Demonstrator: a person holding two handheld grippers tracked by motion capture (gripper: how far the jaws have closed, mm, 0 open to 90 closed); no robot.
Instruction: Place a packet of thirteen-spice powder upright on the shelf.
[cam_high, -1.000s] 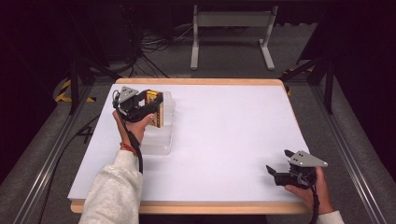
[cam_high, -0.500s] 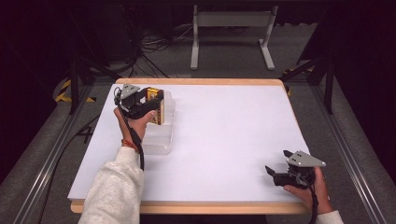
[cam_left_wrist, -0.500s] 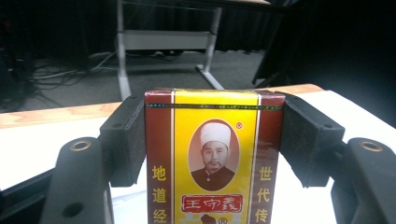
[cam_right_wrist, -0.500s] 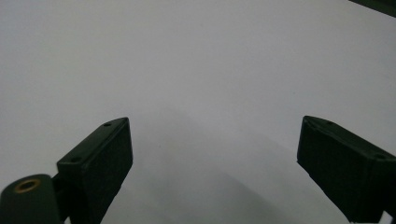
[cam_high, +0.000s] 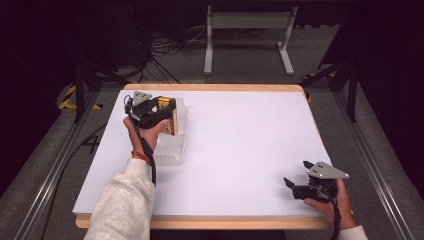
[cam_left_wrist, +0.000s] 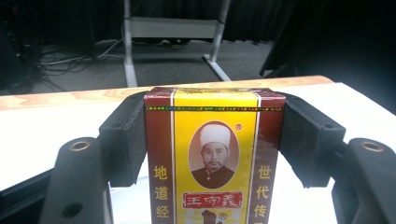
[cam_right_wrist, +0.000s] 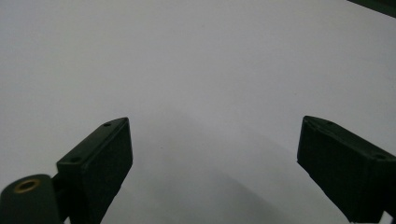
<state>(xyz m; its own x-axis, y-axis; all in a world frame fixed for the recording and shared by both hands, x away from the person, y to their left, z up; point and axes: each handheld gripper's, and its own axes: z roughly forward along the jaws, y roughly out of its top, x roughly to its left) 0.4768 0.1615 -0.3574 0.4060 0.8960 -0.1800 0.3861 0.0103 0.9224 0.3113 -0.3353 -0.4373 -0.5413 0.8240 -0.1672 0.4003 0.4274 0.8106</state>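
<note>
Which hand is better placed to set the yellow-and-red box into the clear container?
Left. The left gripper is already shut on the yellow-and-red box, right above the clear plastic container. The right gripper sits open at the table's opposite near corner.

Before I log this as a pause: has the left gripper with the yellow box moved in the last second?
No. In the high view the left gripper holds the yellow box over the clear container, near the table's far left corner, as before.
</note>
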